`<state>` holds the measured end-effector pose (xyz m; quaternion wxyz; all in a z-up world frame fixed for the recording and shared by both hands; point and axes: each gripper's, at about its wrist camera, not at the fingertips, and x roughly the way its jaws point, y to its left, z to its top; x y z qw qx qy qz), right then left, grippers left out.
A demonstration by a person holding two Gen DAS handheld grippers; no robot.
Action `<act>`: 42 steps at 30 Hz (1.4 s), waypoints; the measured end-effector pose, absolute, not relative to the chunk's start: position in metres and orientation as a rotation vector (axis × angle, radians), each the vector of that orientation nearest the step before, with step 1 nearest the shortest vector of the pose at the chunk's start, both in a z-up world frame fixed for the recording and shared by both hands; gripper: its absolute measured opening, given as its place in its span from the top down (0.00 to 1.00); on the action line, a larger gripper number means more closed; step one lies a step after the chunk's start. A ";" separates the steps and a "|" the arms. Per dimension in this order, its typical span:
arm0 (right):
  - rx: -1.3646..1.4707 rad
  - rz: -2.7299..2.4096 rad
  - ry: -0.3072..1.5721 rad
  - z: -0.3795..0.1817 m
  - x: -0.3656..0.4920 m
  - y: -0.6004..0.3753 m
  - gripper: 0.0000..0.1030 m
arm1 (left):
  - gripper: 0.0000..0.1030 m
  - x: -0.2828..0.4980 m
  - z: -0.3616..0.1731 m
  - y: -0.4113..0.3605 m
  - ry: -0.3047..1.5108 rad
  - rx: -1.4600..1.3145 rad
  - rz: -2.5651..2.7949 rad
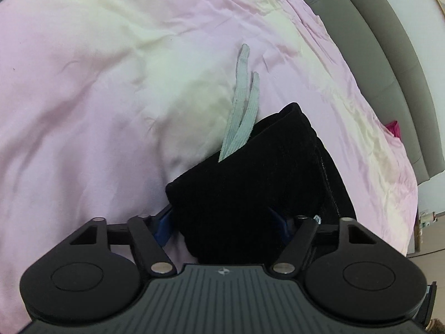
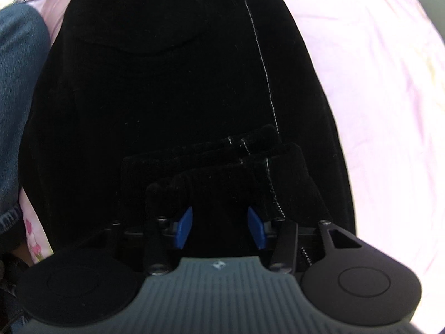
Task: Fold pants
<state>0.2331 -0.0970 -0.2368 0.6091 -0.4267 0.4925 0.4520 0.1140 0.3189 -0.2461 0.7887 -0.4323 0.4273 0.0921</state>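
Note:
The black pants (image 1: 250, 172) lie folded on a pink bed sheet (image 1: 83, 111). Two grey drawstring ends (image 1: 244, 111) stick out from the waistband onto the sheet. My left gripper (image 1: 222, 222) has its blue fingers (image 1: 162, 228) spread wide, with the folded waist end of the pants between them. In the right wrist view the pants (image 2: 167, 69) fill the frame. My right gripper (image 2: 219, 226) has its blue fingers (image 2: 183, 228) apart, with the stacked leg hems (image 2: 222, 167) between them.
A grey padded headboard (image 1: 389, 55) runs along the right of the bed. Something magenta (image 1: 393, 128) sits at the sheet's right edge. Blue jeans (image 2: 19, 83) lie at the left of the right wrist view, with a cable and a card above them.

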 end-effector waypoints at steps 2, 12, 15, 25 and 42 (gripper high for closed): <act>-0.947 1.050 1.166 -0.241 0.240 -0.099 0.57 | 0.36 0.115 -0.247 0.317 0.908 -0.935 0.232; -0.904 1.022 1.161 -0.236 0.243 -0.107 0.59 | 0.63 0.112 -0.134 0.270 0.738 -0.734 0.135; -0.822 0.959 1.138 -0.217 0.230 -0.121 0.57 | 0.64 0.116 -0.087 0.232 0.694 -0.635 0.067; -0.487 0.716 1.068 -0.158 0.187 -0.250 0.50 | 0.68 0.136 0.021 0.056 0.620 -0.391 -0.187; -0.193 0.469 1.066 -0.152 0.106 -0.426 0.50 | 0.65 0.166 -0.158 -0.257 1.037 0.039 -0.536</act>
